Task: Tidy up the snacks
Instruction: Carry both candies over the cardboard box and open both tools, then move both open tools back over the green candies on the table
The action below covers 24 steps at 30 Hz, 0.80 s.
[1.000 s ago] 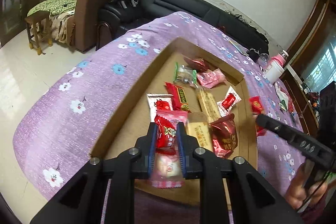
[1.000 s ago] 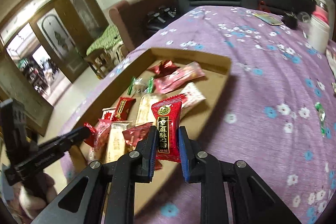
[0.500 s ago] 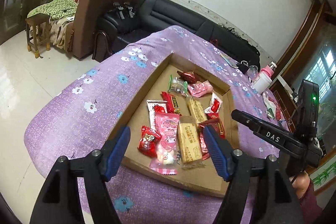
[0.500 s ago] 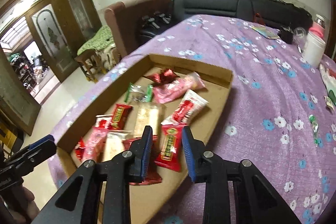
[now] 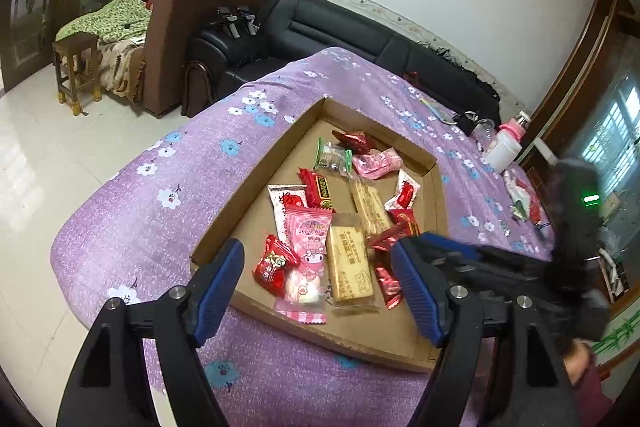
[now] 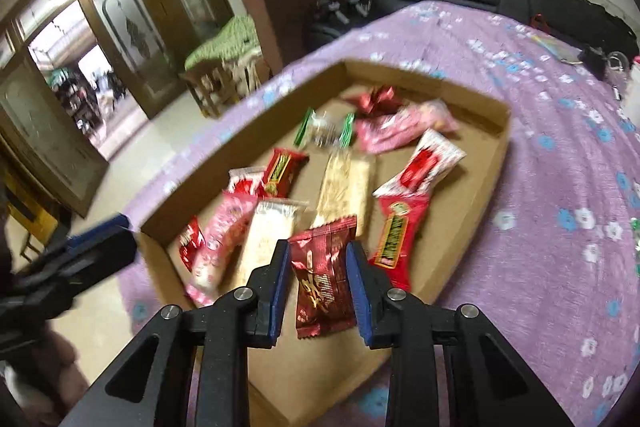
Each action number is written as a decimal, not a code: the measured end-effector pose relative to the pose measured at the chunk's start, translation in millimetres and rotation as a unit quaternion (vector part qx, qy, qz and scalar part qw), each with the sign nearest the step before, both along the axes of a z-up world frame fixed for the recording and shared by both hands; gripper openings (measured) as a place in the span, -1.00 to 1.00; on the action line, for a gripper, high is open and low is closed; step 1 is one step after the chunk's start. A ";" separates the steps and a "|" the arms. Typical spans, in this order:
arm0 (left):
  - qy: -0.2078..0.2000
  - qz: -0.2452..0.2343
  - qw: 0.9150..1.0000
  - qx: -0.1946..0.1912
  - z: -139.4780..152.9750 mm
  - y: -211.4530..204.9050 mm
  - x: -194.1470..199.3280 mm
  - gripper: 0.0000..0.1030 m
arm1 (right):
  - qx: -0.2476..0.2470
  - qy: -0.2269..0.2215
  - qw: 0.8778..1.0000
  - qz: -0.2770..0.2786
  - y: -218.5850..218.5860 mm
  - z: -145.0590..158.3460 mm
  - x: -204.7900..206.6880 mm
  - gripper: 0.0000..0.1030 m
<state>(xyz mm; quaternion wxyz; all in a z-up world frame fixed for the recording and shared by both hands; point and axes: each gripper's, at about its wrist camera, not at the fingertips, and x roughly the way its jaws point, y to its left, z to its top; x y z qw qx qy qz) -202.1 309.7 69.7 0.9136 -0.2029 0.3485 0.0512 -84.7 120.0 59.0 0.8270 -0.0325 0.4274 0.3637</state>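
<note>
A shallow cardboard tray (image 5: 260, 179) (image 6: 492, 187) on the purple cloth holds several wrapped snacks. My left gripper (image 5: 318, 251) hovers over its near end, jaws wide and still opening, with nothing between the pads. Below it lie a small red packet (image 5: 274, 265), a pink packet (image 5: 308, 247) and a biscuit bar (image 5: 350, 263). My right gripper (image 6: 318, 247) is open a little above the tray. A dark red packet (image 6: 324, 279) lies in the tray between its fingers, not pressed. A red packet with a gold label (image 6: 396, 239) rests just to its right.
The flowered purple cloth (image 5: 160, 187) covers the whole table. A white cup with a pink lid (image 5: 506, 147) and loose snacks (image 5: 520, 195) sit at its far right. A black sofa (image 5: 320, 27), a brown armchair (image 5: 180, 27) and a wooden stool (image 5: 76, 67) stand beyond.
The left gripper let go of the small red packet, which now lies in the tray, and drew back and up. The right gripper released the gold-labelled red packet into the tray.
</note>
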 end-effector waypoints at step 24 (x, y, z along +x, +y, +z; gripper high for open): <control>0.020 -0.085 0.981 0.175 14.9 -134.4 35.1 0.48 | 0.037 0.019 0.975 -0.219 -246.4 -6.2 33.9 -0.31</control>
